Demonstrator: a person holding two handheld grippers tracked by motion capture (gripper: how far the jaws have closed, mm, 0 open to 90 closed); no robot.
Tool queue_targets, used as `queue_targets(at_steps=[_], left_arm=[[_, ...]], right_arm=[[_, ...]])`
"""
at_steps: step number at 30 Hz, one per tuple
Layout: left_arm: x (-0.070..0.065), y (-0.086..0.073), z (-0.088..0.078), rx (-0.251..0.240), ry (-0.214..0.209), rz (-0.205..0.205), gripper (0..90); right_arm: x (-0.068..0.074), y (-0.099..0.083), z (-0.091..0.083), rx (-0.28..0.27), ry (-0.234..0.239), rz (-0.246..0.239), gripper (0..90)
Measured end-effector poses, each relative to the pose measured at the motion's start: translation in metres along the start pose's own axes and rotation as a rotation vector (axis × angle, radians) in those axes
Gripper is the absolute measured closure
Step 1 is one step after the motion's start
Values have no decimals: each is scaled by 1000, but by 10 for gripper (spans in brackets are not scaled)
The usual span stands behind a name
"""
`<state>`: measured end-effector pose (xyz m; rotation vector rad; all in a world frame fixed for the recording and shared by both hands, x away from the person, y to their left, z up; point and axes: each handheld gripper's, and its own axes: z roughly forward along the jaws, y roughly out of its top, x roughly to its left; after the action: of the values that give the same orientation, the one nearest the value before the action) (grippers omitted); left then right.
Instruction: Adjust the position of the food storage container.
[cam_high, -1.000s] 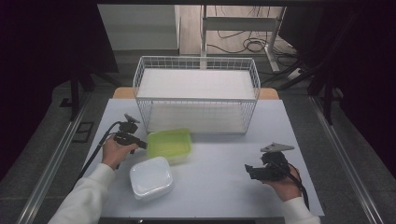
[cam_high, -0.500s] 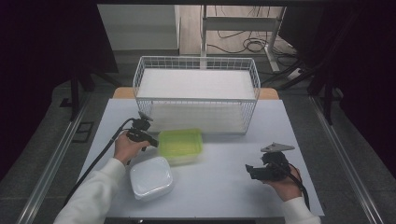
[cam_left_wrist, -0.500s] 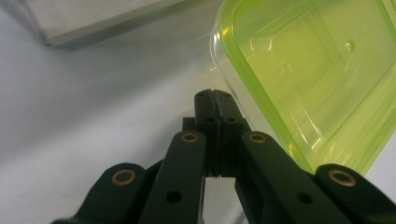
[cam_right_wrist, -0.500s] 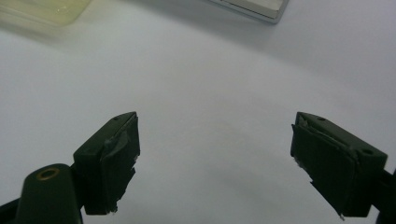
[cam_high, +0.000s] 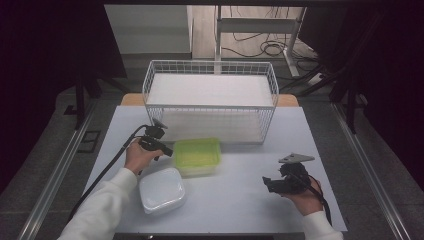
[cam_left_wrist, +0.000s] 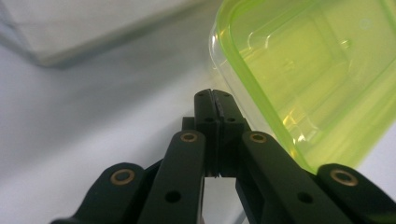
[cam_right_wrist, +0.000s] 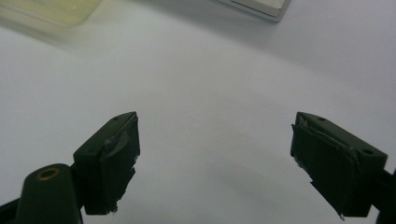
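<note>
A clear green plastic container (cam_high: 197, 155) lies on the white table just in front of the wire basket (cam_high: 209, 106). My left gripper (cam_high: 167, 151) is at the container's left edge, with its jaws pressed flat together. In the left gripper view the shut left gripper (cam_left_wrist: 215, 95) has nothing between its jaws, and the green container (cam_left_wrist: 317, 70) lies close along their right side. I cannot tell if they touch. My right gripper (cam_high: 268, 184) rests low at the front right, apart from the container. In its own view the right gripper (cam_right_wrist: 215, 158) stands open over bare table.
A white lidded container (cam_high: 161, 190) sits at the front left, just below my left hand. The wire basket holds a white board and spans the back of the table (cam_high: 240, 200). The left gripper's cable (cam_high: 107, 167) trails off the left edge.
My left hand moved right with its gripper, and the green container slid right with it, away from the white container. The right gripper has stayed in place.
</note>
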<state>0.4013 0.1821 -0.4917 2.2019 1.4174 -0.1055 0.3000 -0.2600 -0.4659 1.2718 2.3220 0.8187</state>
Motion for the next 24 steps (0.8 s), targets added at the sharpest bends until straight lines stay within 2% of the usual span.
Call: queue_targets(at_steps=[2,10,14,15,17,20,24], left_arm=[[-1,-3,-9,-39,-3,-22,893],[-3,-23,-49,-161,6,-5,866],[-8,-39,-67,-230,12,-10,809],[-11,-44,-71,-251,22,-14,740],[-15,-49,-75,-264,31,-16,708],[-20,-56,-79,-269,14,-12,517],[-23,-62,-85,-286,28,-4,360]], right_arm=[[0,0,0,-2,0,1,160],[-1,0,-3,-16,2,11,160],[-1,1,-4,-20,0,15,160],[-1,2,-5,-23,3,20,160],[-1,2,-5,-26,5,21,160],[-1,4,-6,-35,14,23,159],[-1,5,-7,-50,29,32,158]])
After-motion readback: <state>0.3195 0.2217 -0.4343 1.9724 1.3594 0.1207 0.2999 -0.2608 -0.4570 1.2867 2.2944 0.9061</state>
